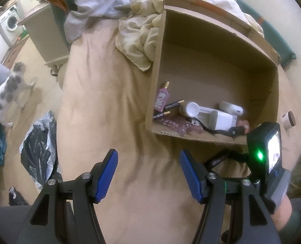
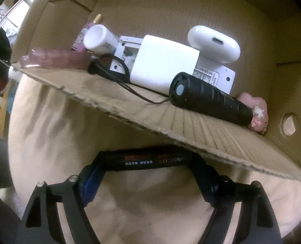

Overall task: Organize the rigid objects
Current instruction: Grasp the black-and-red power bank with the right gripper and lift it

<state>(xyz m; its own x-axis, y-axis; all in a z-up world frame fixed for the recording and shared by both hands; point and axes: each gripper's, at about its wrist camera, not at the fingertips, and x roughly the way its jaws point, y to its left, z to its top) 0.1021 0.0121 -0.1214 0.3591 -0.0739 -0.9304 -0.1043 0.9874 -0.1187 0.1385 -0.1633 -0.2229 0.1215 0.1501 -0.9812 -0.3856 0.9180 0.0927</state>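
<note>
Right gripper point(image 2: 148, 163) fingers gripping black tube point(image 2: 150, 160) at cardboard box point(image 2: 170, 120) 6 o'clock edge; left gripper point(image 1: 148, 170) hovering half-open, holding nothing, over bed point(image 1: 109, 101).

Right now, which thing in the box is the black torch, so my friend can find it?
Find the big cardboard box lying open on the bed. Look along its near edge, in front of the white charger. The torch is the only thick black ridged tube there, with a grey button on its end and a thin cord.
</note>
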